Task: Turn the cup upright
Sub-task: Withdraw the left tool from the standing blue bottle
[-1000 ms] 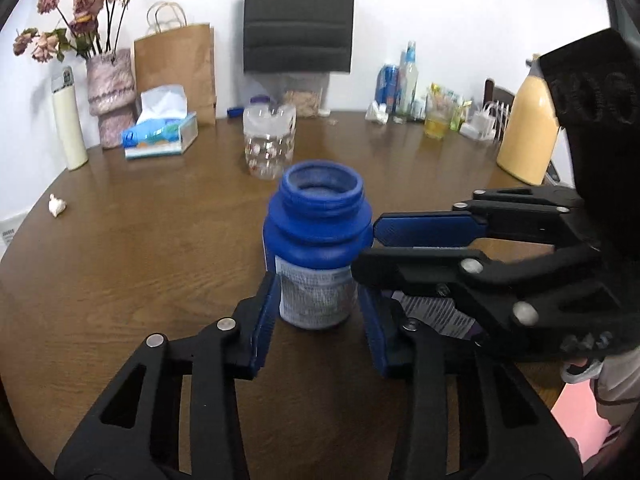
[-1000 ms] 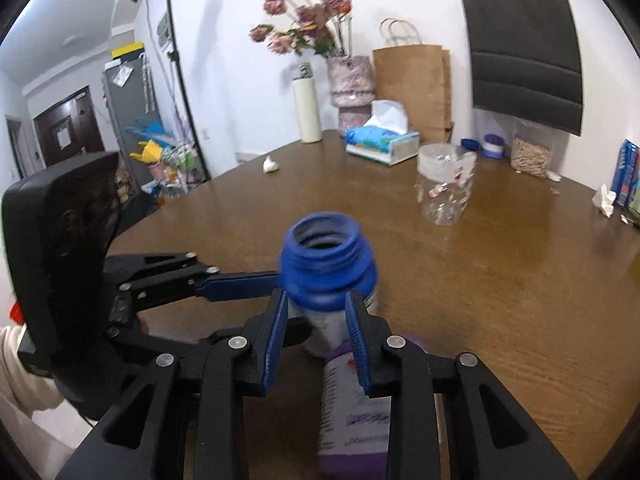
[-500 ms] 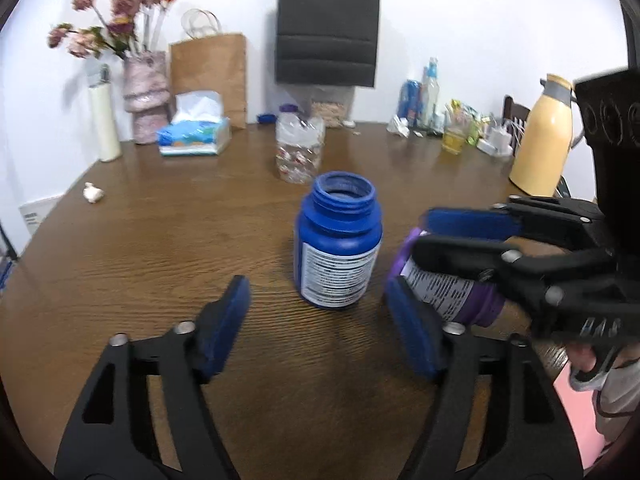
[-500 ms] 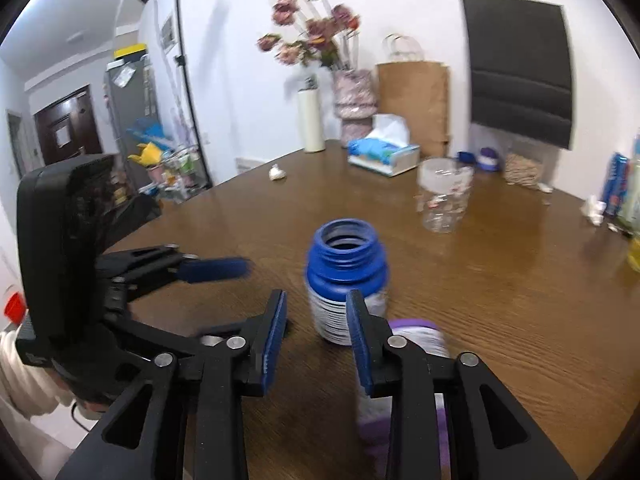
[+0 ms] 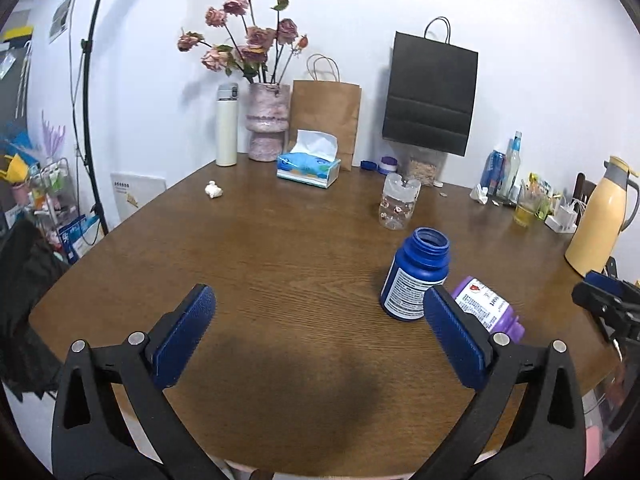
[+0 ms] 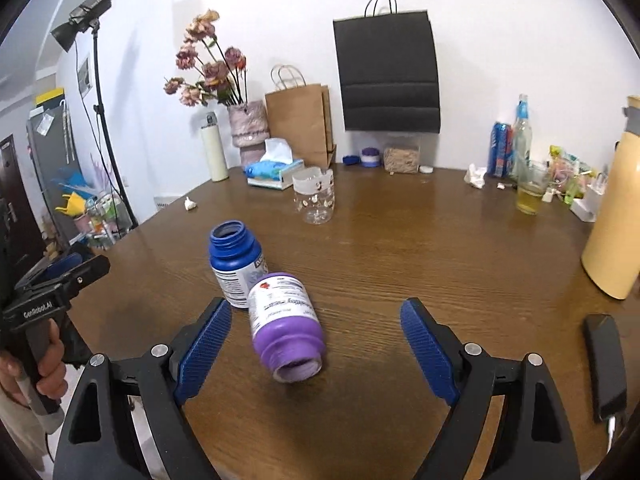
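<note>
A blue bottle [image 5: 416, 276] [image 6: 236, 264] stands upright with its mouth open on the brown table [image 5: 280, 264]. Touching it, a purple bottle [image 5: 486, 312] [image 6: 286, 324] lies on its side, mouth toward the right wrist camera. My left gripper [image 5: 316, 300] is open and empty, left of and nearer than the blue bottle. My right gripper [image 6: 316, 312] is open, its fingers either side of the purple bottle's near end without touching it. At the left edge of the right wrist view, a hand holds the left gripper [image 6: 60, 276].
A clear cup [image 5: 398, 206] [image 6: 314, 196] stands farther back. A yellow jug [image 6: 616, 216] and a black phone [image 6: 606, 364] are at the right. A tissue box [image 5: 308, 164], flower vase [image 5: 266, 120], paper bags and small bottles line the far edge.
Both grippers have opened wide and drawn back from the blue bottle, which stays upright. The left gripper has shifted to the left; the purple bottle now lies in full view.
</note>
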A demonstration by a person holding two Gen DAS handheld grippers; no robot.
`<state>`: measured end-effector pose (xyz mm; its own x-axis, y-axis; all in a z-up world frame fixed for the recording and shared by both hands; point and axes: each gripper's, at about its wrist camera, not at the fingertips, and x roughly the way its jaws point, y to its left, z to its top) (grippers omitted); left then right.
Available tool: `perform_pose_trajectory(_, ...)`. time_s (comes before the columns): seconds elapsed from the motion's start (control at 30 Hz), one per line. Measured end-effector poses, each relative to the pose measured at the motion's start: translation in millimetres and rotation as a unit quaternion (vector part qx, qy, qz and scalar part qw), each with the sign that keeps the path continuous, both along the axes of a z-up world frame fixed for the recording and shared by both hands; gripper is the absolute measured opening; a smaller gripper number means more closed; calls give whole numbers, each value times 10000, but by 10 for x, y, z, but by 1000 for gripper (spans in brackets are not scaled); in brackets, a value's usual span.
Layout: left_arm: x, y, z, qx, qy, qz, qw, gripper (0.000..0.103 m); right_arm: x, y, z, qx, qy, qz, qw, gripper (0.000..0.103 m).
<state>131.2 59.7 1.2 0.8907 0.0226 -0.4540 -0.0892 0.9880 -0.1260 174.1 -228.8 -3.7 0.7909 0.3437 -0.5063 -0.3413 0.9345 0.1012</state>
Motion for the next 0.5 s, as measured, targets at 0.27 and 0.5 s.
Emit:
perform_pose_trajectory(0.27, -92, -90, 120, 168, -76, -66, 9998, 103, -213, -47, 59, 1, -202, -133, 9997, 90)
perform_pose_trajectory(0.5, -176, -110, 193, 225, -189, -86, 9995, 103, -245, -25, 89, 23, -295, -102, 9995, 90)
